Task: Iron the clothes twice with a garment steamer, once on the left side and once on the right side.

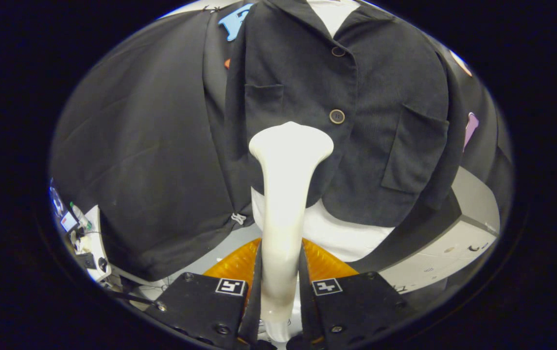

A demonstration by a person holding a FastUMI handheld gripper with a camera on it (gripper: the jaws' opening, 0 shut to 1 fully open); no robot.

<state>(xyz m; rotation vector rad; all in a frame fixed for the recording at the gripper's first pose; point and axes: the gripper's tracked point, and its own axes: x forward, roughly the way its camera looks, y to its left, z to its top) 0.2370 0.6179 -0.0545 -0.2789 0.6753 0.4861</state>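
Cream-white, glossy plastic garment steamer (286,194) stands clamped between the two fingers (259,272) of the hand-held gripper (281,279). Both fingers press on its slim handle from either side, so the hand-held gripper is closed on it. Each finger block carries a small square black-and-white marker on its upper face. The handle rises straight ahead along the fingers and flares into a broad, rounded head at the far end. The gripper points level at the garment, the steamer upright and roughly centred between the fingers.

Just beyond the fingers, on either side of the handle, lies a ribbed orange part (324,265); what it belongs to cannot be told.

Beyond that hangs the dark charcoal short jacket of fine-ribbed cloth (380,87), worn over a white dress form (341,233) whose lower body shows beneath the hem. The steamer head sits in front of the jacket's lower front panel, just below the lower brown button (337,116) and slightly to its left. Whether the head touches the cloth cannot be told. A second brown button (338,51) sits higher on the placket, below the open collar. A patch pocket (412,150) lies to the right of the head.

A white counter (453,248) stands low at the right behind the form, and black cloth forms the wall beyond.
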